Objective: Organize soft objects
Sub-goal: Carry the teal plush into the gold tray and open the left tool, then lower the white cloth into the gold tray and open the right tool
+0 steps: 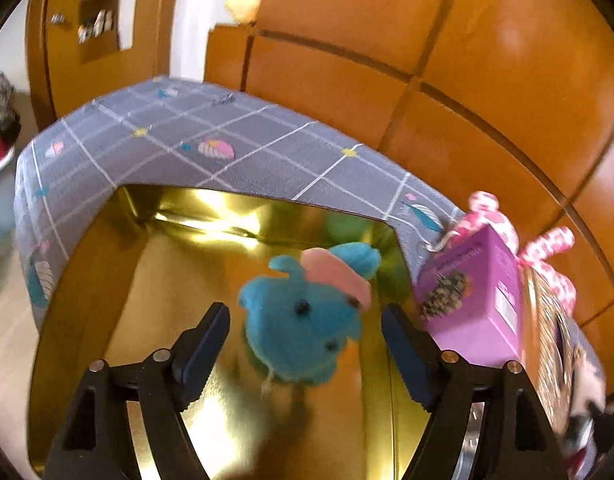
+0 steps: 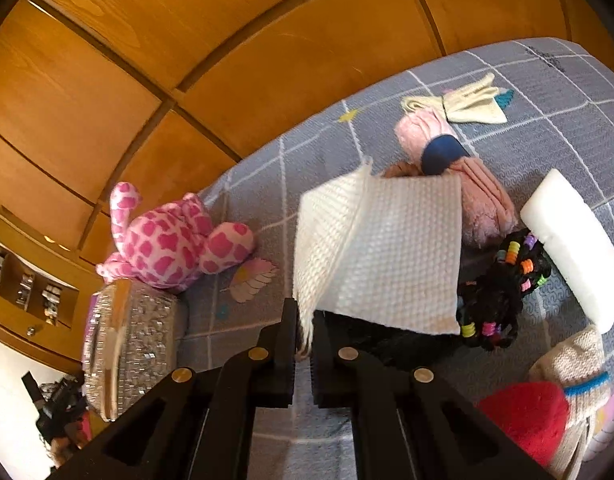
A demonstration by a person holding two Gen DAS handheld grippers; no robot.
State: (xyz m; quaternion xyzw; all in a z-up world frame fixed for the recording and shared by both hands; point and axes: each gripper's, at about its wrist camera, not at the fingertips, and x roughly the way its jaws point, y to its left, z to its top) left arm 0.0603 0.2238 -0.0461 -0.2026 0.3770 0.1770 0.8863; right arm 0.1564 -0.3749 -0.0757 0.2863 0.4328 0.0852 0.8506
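Observation:
In the left wrist view a blue plush toy (image 1: 303, 320) with a pink cap sits in a shiny gold tin box (image 1: 167, 280) on the grey checked bed. My left gripper (image 1: 307, 332) is open, its fingers either side of the plush without touching it. In the right wrist view my right gripper (image 2: 305, 332) is shut on a corner of a white textured cloth (image 2: 383, 252), which hangs lifted above the bed. A pink spotted plush (image 2: 167, 240) lies to the left, by the wooden headboard.
A purple box (image 1: 479, 300) stands right of the tin. On the bed (image 2: 547, 80) lie a pink yarn skein (image 2: 459, 172), cream gloves (image 2: 471, 100), a white foam block (image 2: 575, 248), black hair ties with coloured beads (image 2: 503, 292), a red item (image 2: 527, 420) and a glittery silver box (image 2: 143, 332).

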